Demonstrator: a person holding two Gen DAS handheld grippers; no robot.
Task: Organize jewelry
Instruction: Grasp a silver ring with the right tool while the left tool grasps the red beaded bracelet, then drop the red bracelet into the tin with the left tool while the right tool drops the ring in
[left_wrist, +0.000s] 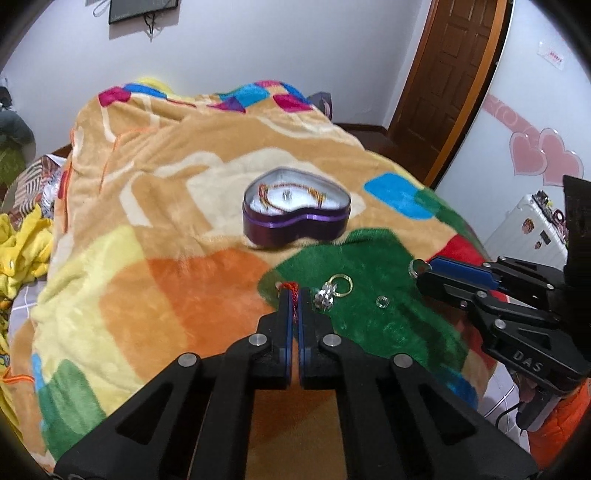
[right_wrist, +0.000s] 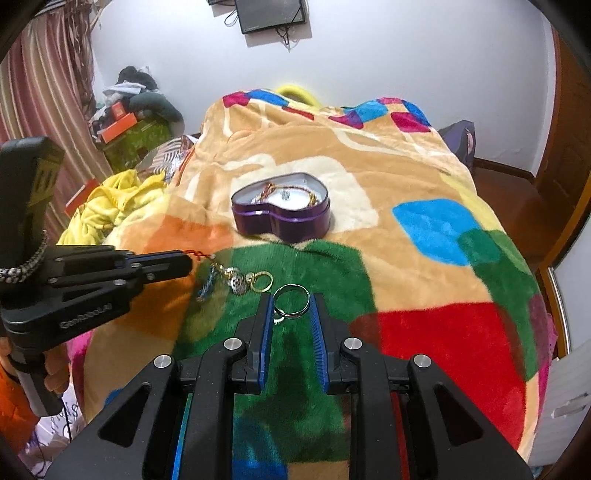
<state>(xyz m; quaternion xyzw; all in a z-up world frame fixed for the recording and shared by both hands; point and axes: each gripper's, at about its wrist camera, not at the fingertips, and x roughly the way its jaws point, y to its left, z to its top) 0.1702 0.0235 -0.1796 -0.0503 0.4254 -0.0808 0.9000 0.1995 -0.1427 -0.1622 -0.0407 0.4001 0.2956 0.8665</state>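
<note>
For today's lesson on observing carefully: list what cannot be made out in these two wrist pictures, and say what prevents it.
1. Heart-shaped tin, left wrist view: motion blur hides what the small piece inside is.
2. Red cord: the left gripper covers most of it.
3. Silver ring, right wrist view: whether the right gripper touches it is unclear.
4. Small clear bead: too small to identify.

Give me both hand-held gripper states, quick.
Left hand-held gripper: closed on the red cord of a keychain charm.
Right hand-held gripper: fingers around the silver ring; grip cannot be told.
</note>
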